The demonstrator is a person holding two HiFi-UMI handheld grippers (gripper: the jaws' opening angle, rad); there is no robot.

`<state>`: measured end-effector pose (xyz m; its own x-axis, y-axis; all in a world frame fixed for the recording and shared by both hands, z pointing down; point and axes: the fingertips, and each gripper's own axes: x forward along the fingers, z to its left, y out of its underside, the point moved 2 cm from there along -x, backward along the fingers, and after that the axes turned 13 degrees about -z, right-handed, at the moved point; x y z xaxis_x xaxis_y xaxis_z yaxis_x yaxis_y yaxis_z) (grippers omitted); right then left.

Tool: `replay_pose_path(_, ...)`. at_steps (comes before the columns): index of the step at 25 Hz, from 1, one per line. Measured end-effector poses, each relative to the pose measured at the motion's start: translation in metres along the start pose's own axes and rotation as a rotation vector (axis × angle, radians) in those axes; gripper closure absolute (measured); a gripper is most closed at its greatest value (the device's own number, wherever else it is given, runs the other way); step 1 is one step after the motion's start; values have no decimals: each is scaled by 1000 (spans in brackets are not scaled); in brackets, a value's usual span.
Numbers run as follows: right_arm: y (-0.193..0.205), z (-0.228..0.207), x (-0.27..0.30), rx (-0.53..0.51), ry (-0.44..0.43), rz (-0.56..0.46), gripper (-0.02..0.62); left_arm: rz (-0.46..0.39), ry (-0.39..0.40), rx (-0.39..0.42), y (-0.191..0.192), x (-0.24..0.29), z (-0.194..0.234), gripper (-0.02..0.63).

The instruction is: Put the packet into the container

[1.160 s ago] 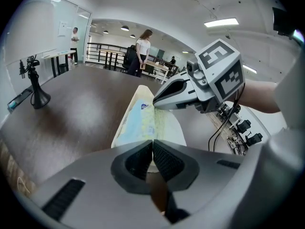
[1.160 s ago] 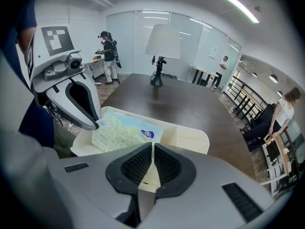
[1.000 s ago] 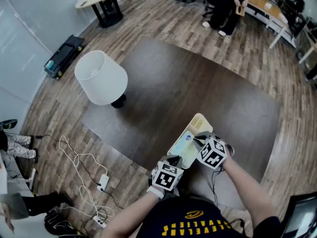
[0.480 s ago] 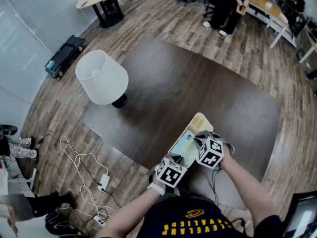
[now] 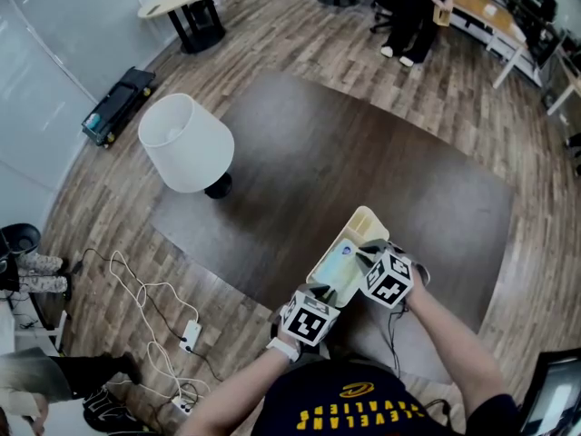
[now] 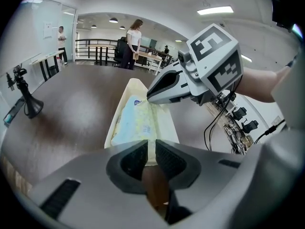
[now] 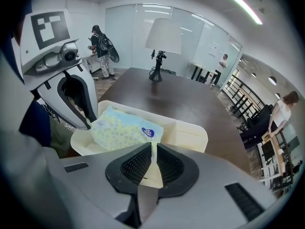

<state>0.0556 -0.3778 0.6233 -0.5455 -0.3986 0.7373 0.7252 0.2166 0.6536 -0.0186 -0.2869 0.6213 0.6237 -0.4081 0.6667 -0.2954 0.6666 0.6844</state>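
Observation:
A cream container (image 5: 368, 218) lies near the front edge of the dark table. In it lies a pale yellow and blue packet (image 5: 340, 262), also plain in the left gripper view (image 6: 136, 120) and the right gripper view (image 7: 121, 128). My right gripper (image 5: 361, 257) is shut on the container's long side wall (image 7: 190, 130), which shows as a thin cream strip between its pads (image 7: 152, 149). My left gripper (image 5: 325, 291) sits at the container's near end; its jaws have just been opening and a narrow gap (image 6: 151, 149) now frames the end wall.
A white-shaded lamp (image 5: 186, 143) stands on the table's far left part. The table's front edge runs just under my grippers. Cables and a power strip (image 5: 186, 334) lie on the wooden floor to the left. A person (image 5: 413, 7) stands far off.
The left gripper has shifted slightly at the container's near end. The container, the packet and the right gripper have stayed in place.

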Motion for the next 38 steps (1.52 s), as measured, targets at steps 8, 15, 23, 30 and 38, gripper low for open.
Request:
replay_pose_path(8,-3,-3,-9,121,36,-77,565,-62,-1,-46,-4,-10,-2,569)
replay_pose_path(15,-11,-5,-23,206,72,-141,543,-128,25,-81,-14,-23,-9,569)
replay_pose_path(23,-25,-12,-69,486,106,-358,545,-270,93,-194,-32,-53,-23,569)
replay_pose_path(30,-38,18,-105,659,32,-540,586,-390,143,-249,-42,-82,-36,569)
replay_pose_path(38,-62,52,-132,823,40,-691,586,-532,137,-205,-70,-117,-39,606)
